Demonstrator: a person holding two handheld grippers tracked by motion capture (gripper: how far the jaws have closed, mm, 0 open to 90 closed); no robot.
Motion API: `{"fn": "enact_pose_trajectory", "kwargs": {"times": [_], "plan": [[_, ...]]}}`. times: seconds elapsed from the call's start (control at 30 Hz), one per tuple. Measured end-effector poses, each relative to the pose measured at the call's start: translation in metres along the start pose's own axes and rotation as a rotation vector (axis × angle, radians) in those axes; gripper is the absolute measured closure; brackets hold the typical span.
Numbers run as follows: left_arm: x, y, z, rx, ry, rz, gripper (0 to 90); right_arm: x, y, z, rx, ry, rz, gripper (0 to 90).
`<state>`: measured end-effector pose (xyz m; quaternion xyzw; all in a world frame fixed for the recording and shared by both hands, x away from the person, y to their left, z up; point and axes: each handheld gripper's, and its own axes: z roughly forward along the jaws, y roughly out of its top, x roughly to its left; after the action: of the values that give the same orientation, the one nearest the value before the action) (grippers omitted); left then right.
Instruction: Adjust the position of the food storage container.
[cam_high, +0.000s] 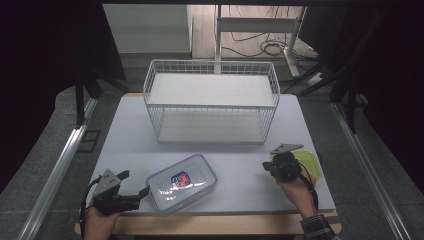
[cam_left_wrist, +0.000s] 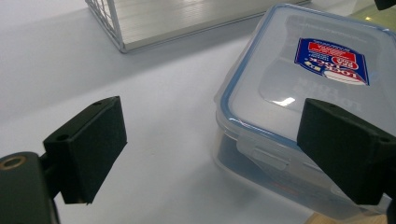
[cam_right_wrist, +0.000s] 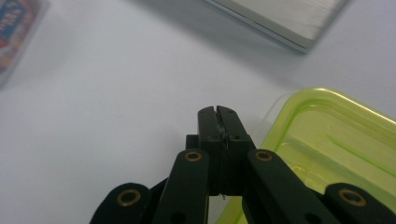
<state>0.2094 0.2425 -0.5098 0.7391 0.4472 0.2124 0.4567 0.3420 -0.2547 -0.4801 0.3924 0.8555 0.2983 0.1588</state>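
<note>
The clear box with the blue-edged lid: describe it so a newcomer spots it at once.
Start at the white wire basket at the back of the table, then come toward the near edge, left of centre. The clear box lies there beside the open left gripper. Its blue lid seal and red-and-blue label set it apart from the yellow-green container.

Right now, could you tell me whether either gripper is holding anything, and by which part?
Nothing is held. The left gripper is open beside the clear box; the right gripper is shut on nothing, next to the green lid.
</note>
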Motion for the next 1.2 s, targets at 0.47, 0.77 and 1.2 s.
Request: {"fn": "enact_pose_trajectory", "kwargs": {"times": [0.47, 0.77, 1.2], "plan": [[0.002, 0.003, -0.013, 0.003, -0.082, -0.028, 8.3, -0.023, -0.013, -0.014, -0.033, -0.038, 0.075, 86.8], [-0.016, -0.008, -0.007, 0.206, -0.11, 0.088, 70.1, 0.006, -0.004, -0.01, -0.055, 0.006, 0.0, 87.4], [-0.015, -0.004, 0.014, 0.249, -0.074, 0.036, 76.2, 0.031, 0.003, 0.002, -0.045, 0.063, -0.056, 86.5]]}}
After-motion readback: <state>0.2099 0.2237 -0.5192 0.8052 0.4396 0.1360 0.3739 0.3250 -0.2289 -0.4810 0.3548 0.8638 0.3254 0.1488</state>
